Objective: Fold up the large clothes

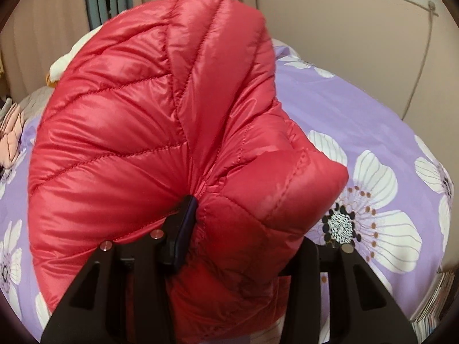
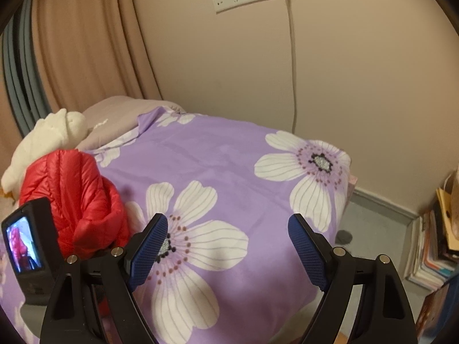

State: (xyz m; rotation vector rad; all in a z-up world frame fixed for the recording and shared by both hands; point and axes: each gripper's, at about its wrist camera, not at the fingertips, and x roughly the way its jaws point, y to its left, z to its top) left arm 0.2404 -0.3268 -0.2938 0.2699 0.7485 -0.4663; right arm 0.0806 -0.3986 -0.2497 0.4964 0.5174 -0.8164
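Left tongs (image 1: 243, 229) pinch bunched red puffer jacket (image 1: 149, 120), apparently lifted above floral bed cover (image 2: 223, 157); right tongs (image 2: 228, 246) spread, nothing between, over same cover.

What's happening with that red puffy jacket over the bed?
A person is working with two hand-held claws to fold clothes. The left claw has a bunched fold of the red puffy jacket pinched between its fingers, lifting it above the purple flowered bedspread. The right claw hangs open and empty over the bedspread, beside the jacket. Folding looks barely begun.
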